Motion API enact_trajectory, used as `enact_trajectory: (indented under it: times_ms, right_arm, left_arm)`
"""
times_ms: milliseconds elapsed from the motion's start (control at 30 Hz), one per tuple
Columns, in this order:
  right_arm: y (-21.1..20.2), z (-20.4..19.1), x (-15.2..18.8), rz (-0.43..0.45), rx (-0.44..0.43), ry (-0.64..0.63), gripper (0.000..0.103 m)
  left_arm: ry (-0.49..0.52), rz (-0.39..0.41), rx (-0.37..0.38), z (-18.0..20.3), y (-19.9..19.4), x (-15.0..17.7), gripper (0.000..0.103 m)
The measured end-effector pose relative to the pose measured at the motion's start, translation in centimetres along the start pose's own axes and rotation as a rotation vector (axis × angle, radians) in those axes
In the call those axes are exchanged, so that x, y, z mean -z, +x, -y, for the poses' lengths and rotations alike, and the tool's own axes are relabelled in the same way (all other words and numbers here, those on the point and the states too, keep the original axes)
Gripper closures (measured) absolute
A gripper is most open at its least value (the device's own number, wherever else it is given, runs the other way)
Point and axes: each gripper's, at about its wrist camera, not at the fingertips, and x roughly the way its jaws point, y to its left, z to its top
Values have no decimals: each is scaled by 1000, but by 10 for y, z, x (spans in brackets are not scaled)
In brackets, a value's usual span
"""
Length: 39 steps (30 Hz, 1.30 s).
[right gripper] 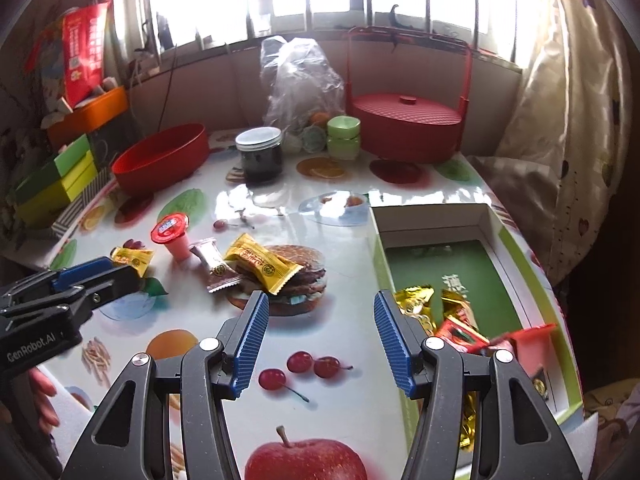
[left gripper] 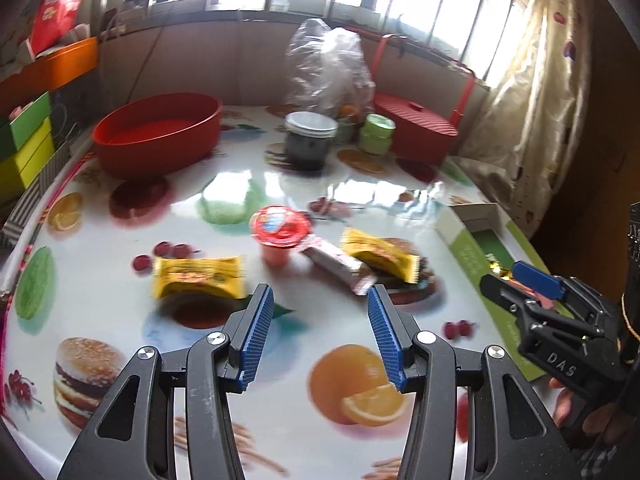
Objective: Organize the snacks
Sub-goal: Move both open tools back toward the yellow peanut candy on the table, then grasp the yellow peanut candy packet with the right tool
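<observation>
On the fruit-print table lie two yellow snack packets [left gripper: 199,276] [left gripper: 380,253], a silver-brown wrapped bar [left gripper: 340,266] and a red-lidded jelly cup [left gripper: 280,232]. My left gripper [left gripper: 320,304] hovers open just short of them, nothing between its blue pads. In the right wrist view the same snacks show: the yellow packet [right gripper: 262,263], the bar [right gripper: 216,268], the cup [right gripper: 173,236]. My right gripper [right gripper: 320,312] is open and empty, beside the green box [right gripper: 536,300] that holds gold and red wrapped snacks [right gripper: 452,320].
A red oval tub [left gripper: 158,136] stands at the back left. A dark jar [left gripper: 310,140], green pots [left gripper: 376,134], a clear plastic bag [left gripper: 328,68] and a lidded red basket [left gripper: 416,124] line the back. Coloured boxes [left gripper: 28,148] stack at the left edge.
</observation>
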Motion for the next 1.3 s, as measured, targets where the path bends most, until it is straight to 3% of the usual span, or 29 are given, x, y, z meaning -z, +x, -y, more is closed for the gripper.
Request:
enact_trajectory:
  times_ms: [300, 767, 967, 1300]
  right_arm:
    - [29, -15, -12, -40, -9, -70, 48]
    - [70, -32, -26, -96, -33, -151, 48]
    - [90, -31, -33, -126, -51, -143, 48]
    - [107, -37, -37, -166, -112, -153, 48]
  left_arm:
    - [-27, -20, -73, -44, 13, -7, 53]
    - [-23, -48, -112, -86, 34, -17, 53]
    - [-66, -70, -87, -99, 44, -19, 53]
    - [-33, -101, 11, -81, 42, -3, 53]
